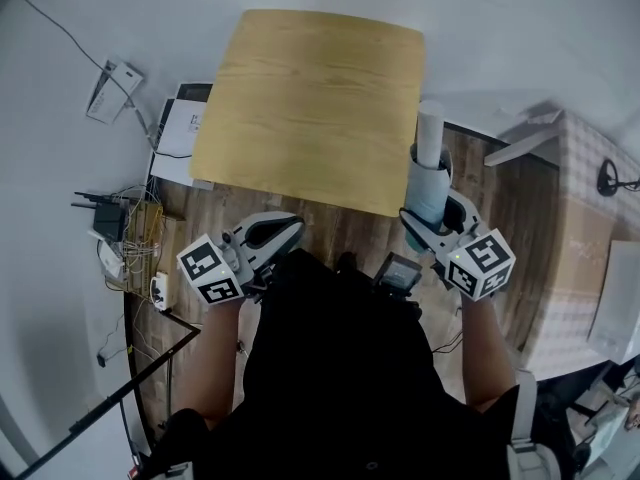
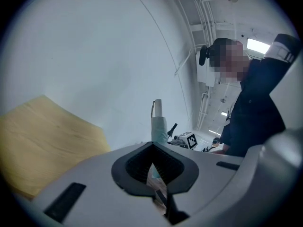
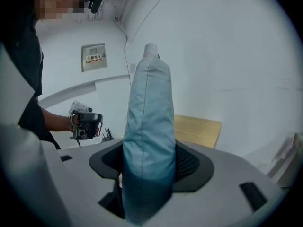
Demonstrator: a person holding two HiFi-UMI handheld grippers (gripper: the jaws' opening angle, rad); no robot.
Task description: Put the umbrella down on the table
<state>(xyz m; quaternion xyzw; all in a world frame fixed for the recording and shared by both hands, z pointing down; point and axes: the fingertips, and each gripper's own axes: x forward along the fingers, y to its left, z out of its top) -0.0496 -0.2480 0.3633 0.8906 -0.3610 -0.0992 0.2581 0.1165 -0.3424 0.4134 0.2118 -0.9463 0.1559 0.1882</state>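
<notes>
the bench [image 1: 310, 108] is small and the umbrella [image 1: 428, 173] is not on it yet: it hangs upright in the air by the near right corner. that corner is my main worry. if i lay it down there, part of it would likely overhang, and a folded, rounded thing like this could roll off the edge onto the floor. it also has to be tipped flat first, and i judge the pale blue sleeve slippery enough to slide through the grip on the way over. the right gripper [image 1: 432, 216] is clenched around the umbrella's lower body. the left gripper [image 1: 280, 230] is closed and empty, low by my waist. nothing i can see stands between the umbrella and the bench top. a pale box [image 1: 575, 218] sits to the right, and cables [image 1: 125, 233] tangle on the floor to the left, both apart from the path.
</notes>
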